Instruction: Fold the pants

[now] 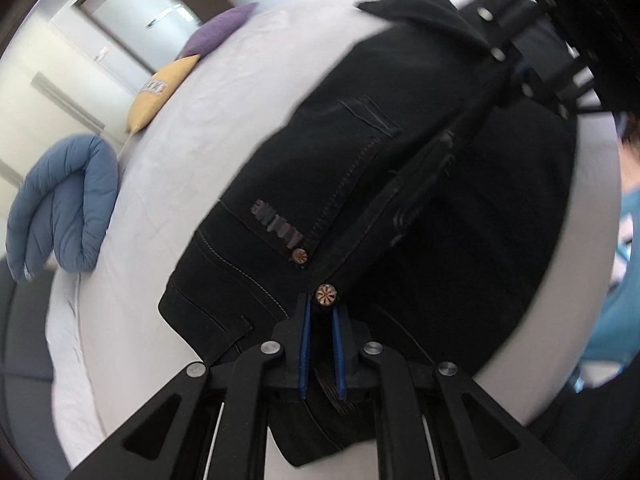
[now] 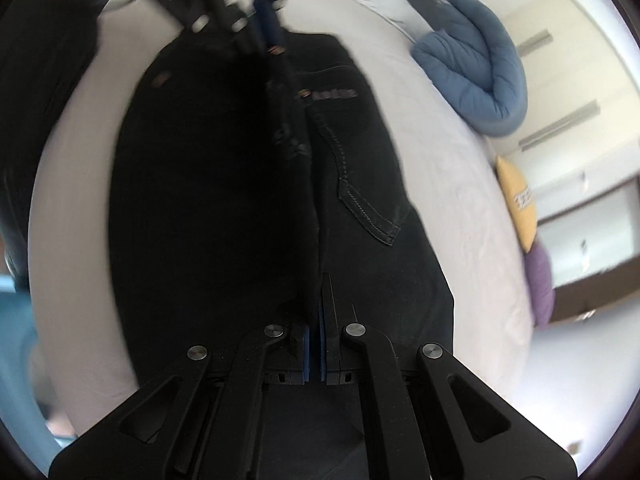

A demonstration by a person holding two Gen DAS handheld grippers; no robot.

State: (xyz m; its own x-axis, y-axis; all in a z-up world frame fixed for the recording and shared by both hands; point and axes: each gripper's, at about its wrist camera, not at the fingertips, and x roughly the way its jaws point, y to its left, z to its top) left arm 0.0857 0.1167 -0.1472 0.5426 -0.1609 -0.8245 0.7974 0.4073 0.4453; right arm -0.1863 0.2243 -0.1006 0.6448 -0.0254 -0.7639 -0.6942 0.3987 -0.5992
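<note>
Black jeans [image 1: 320, 168] hang stretched between my two grippers above a white bed [image 1: 240, 80]. My left gripper [image 1: 322, 308] is shut on the waistband, right by a copper button [image 1: 325, 295]. The right gripper shows in the left wrist view at the far end [image 1: 516, 68], gripping the same edge. In the right wrist view my right gripper [image 2: 316, 300] is shut on the folded edge of the jeans [image 2: 360, 184]. The left gripper [image 2: 268, 40] holds the far end there. A back pocket with pale stitching [image 2: 368, 216] faces the camera.
A blue folded duvet [image 1: 64, 208] lies at the bed's edge, also in the right wrist view [image 2: 476, 72]. A yellow pillow [image 1: 164, 92] and a purple pillow [image 1: 220, 28] lie further along. A person in blue [image 1: 624, 280] stands at the right.
</note>
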